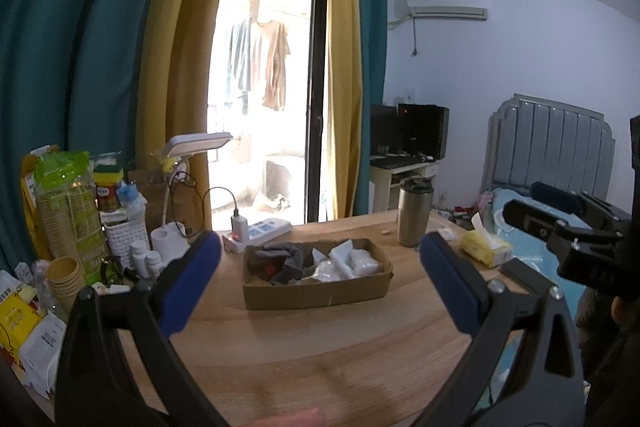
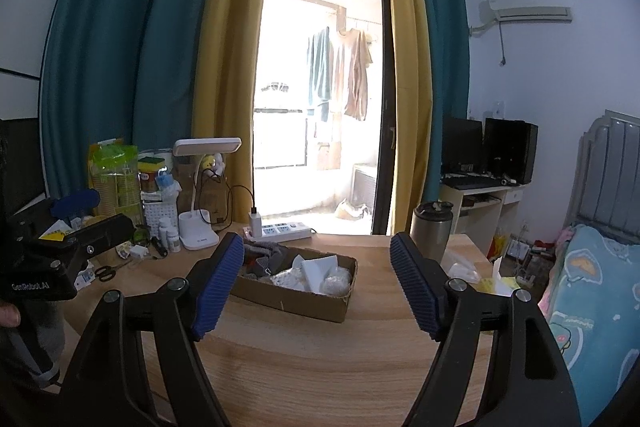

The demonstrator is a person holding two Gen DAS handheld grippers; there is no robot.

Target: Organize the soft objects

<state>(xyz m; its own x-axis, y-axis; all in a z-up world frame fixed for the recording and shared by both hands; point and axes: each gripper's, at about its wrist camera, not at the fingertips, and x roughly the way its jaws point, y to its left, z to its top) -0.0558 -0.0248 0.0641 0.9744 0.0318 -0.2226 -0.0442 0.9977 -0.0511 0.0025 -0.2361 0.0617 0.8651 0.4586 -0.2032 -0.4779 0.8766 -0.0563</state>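
A shallow cardboard box [image 1: 320, 293] [image 2: 304, 303] sits on the wooden table. It holds a grey cloth [image 1: 286, 261] [image 2: 262, 255] at its left end and white soft items [image 1: 346, 261] [image 2: 316, 273] at its right end. My left gripper [image 1: 320, 247] is open and empty, held above the table on the near side of the box. My right gripper [image 2: 316, 247] is open and empty, also short of the box. The left gripper's body shows in the right wrist view [image 2: 60, 259], and the right gripper's body in the left wrist view [image 1: 576, 239].
A steel tumbler [image 1: 414, 211] [image 2: 432, 231] and a yellow tissue pack [image 1: 486, 247] stand right of the box. A white power strip [image 1: 256, 231] [image 2: 280, 231], desk lamp [image 2: 200, 223], bottles, paper cups [image 1: 66, 279] and scissors [image 2: 106, 271] crowd the left. A bed [image 2: 592, 287] lies right.
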